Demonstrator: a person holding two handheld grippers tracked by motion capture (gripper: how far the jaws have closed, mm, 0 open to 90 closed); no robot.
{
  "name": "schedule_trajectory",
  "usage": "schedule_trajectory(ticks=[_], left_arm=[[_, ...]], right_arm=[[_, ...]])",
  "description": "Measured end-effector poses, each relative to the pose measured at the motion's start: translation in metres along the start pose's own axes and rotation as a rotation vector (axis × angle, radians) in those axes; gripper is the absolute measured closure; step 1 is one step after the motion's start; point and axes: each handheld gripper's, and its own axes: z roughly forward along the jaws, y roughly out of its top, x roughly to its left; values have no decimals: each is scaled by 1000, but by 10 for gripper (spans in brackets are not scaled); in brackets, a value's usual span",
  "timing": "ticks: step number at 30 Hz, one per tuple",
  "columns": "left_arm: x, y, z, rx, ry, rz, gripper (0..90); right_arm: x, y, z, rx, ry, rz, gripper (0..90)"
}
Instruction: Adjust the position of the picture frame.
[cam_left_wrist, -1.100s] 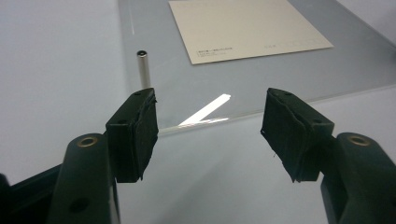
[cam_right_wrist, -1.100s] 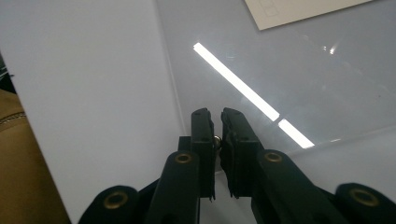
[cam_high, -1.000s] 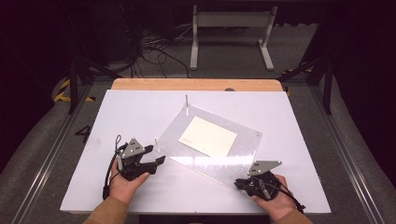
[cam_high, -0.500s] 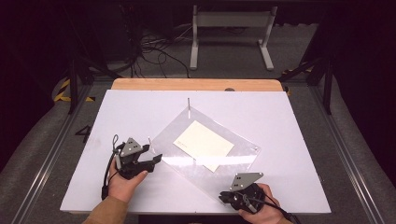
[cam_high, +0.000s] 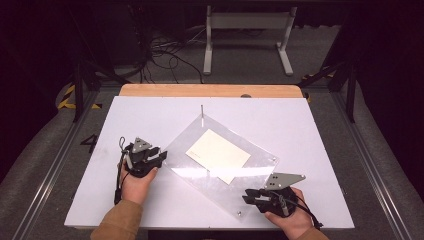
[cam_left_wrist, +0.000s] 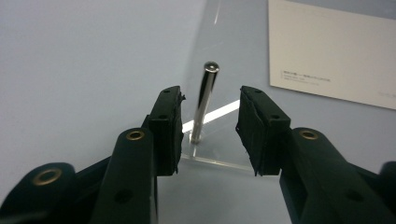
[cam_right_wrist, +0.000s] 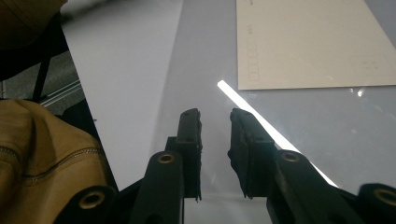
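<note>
While the right gripper (cam_high: 248, 196) had shifted rightward, jaws narrowly parted and empty, the left gripper (cam_left_wrist: 208, 133) gaped around a steel pin (cam_left_wrist: 204, 101); a paper card (cam_high: 218, 155) lay on the acrylic sheet (cam_high: 260, 165)

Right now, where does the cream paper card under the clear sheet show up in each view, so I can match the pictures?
High view: the cream card lies mid-table, under the clear acrylic sheet, between the two tongs.
Left gripper view: card at upper right, beyond the metal post standing between the open jaws.
Right gripper view: card at upper right, ahead of the jaws.
Shared landmark: the bright glare streak on the sheet, just below the card.
</note>
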Motion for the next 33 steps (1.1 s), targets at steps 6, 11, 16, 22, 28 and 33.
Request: schedule_trajectory(ticks=[6,11,16,22,28,33], left_arm=[[3,4,4,1,-12,-18,825],[-4,7,3,1,37,40,846],[-5,17,5,-5,56,55,848],[-2,30,14,-18,67,38,846],[-1,51,23,-36,93,34,844],[1,67,34,-64,93,51,842]], right_arm=[[-6,-1,-6,-25,-15,25,674],[-6,0,-7,-30,-13,19,670],[-4,3,-12,-46,-19,15,669],[-5,3,-17,-60,-27,16,668],[-8,1,-20,-57,-38,22,668],[-11,-1,-26,-71,-52,36,669]])
